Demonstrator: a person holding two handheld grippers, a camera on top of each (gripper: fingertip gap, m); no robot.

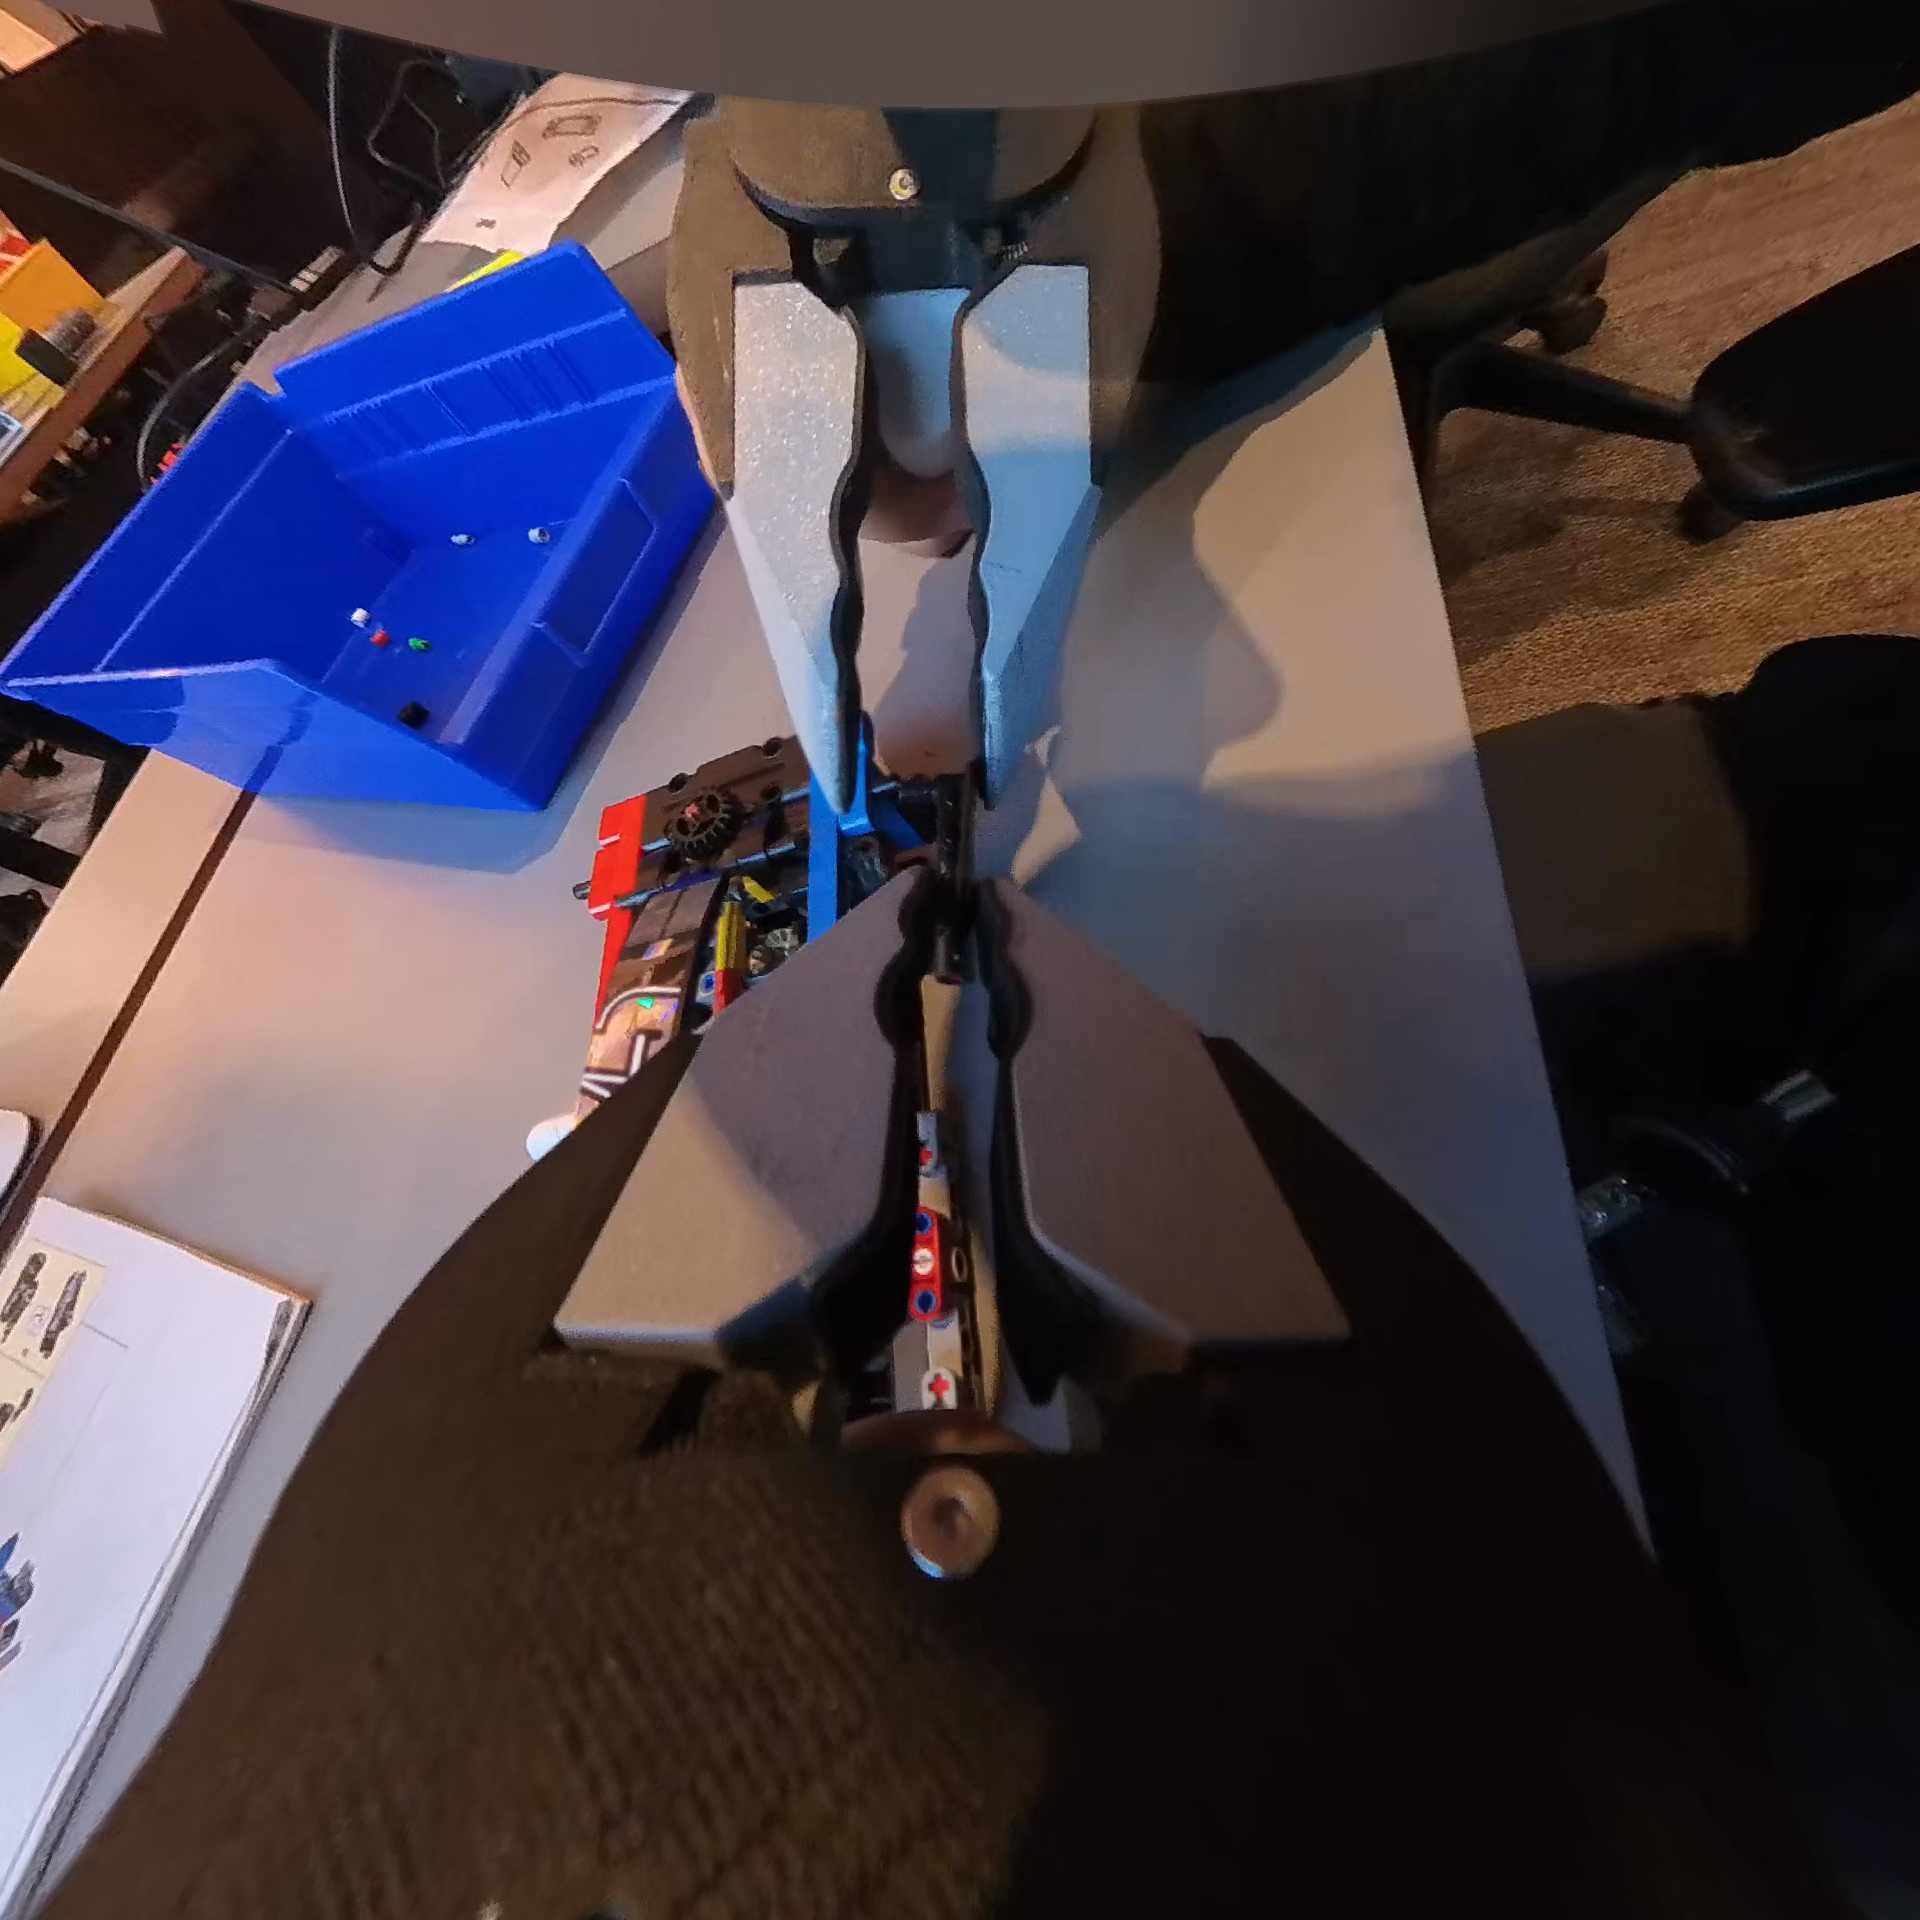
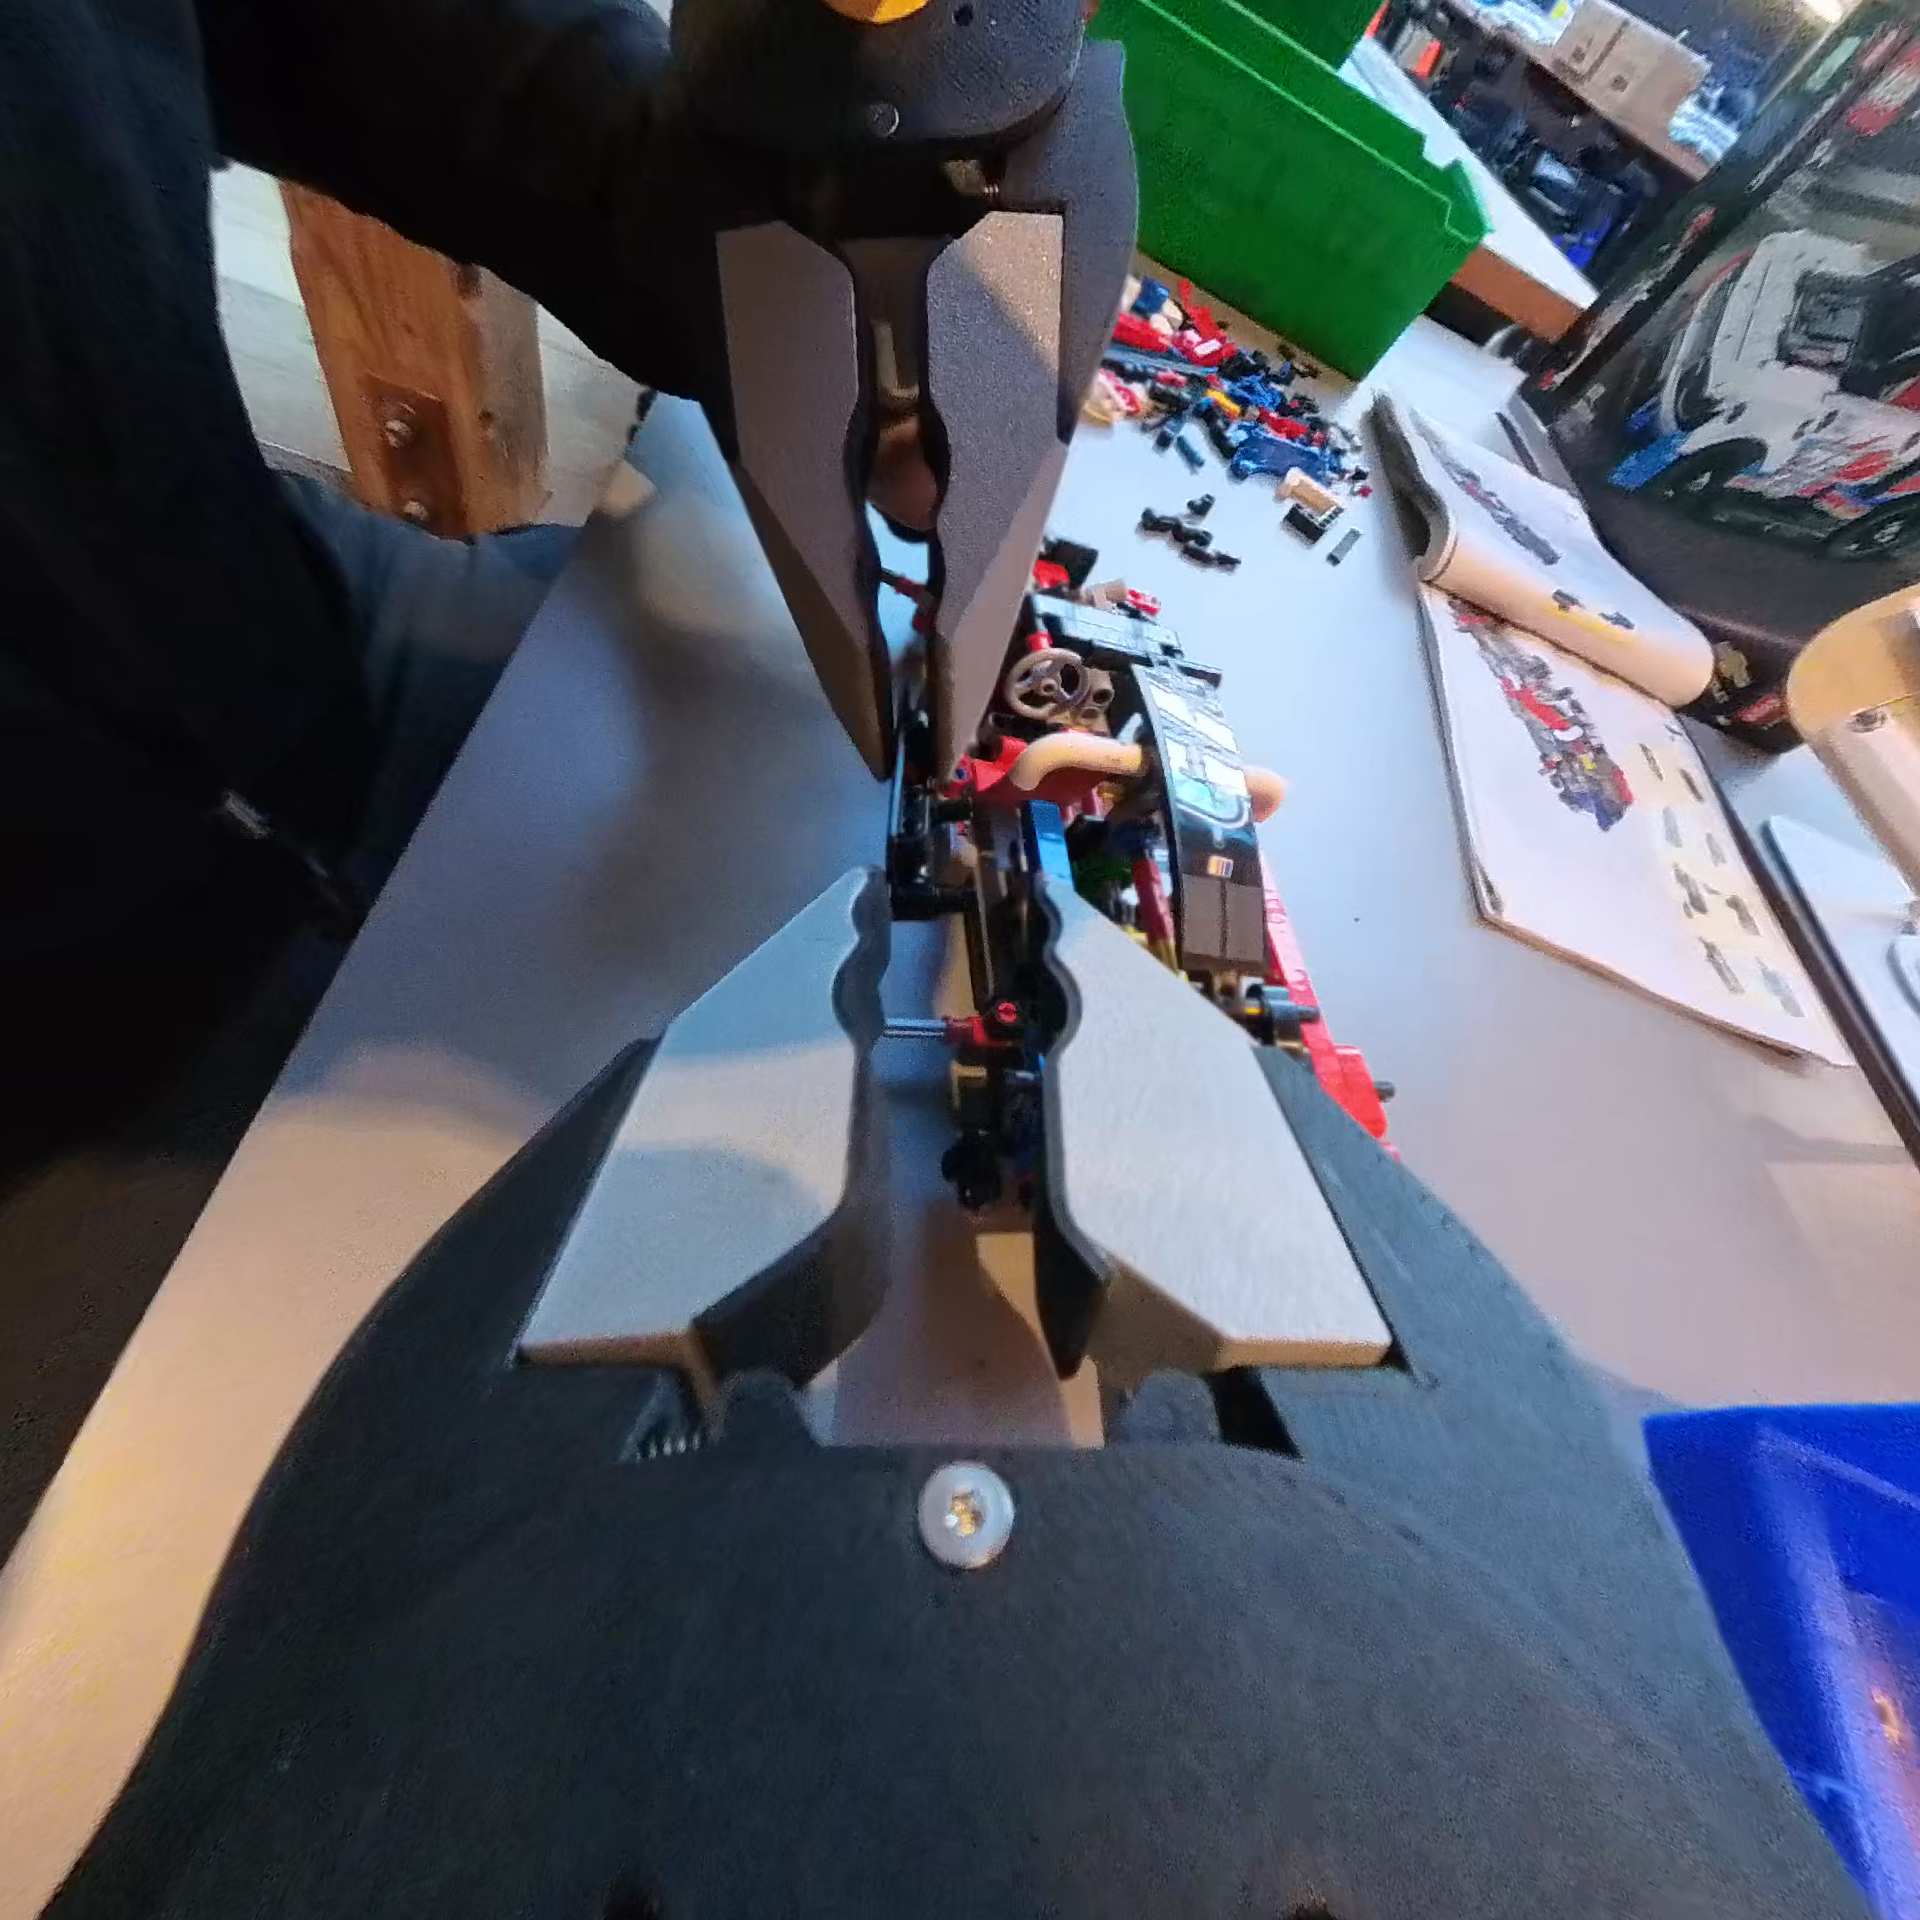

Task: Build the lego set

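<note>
The left claw (image 1: 948, 914) is clamped on a thin black piece at the edge of the half-built lego car (image 2: 1132, 831), which lies on the grey tabletop (image 1: 364, 987). The right claw (image 2: 961, 914) faces it tip to tip – its fingers sit apart around the car's black and blue frame, and whether they press on it I cannot tell. Left of the left claw stands a blue bin (image 1: 343, 582). Beyond the right claw – loose pieces (image 2: 1226, 405), an open instruction booklet (image 2: 1600, 800).
</note>
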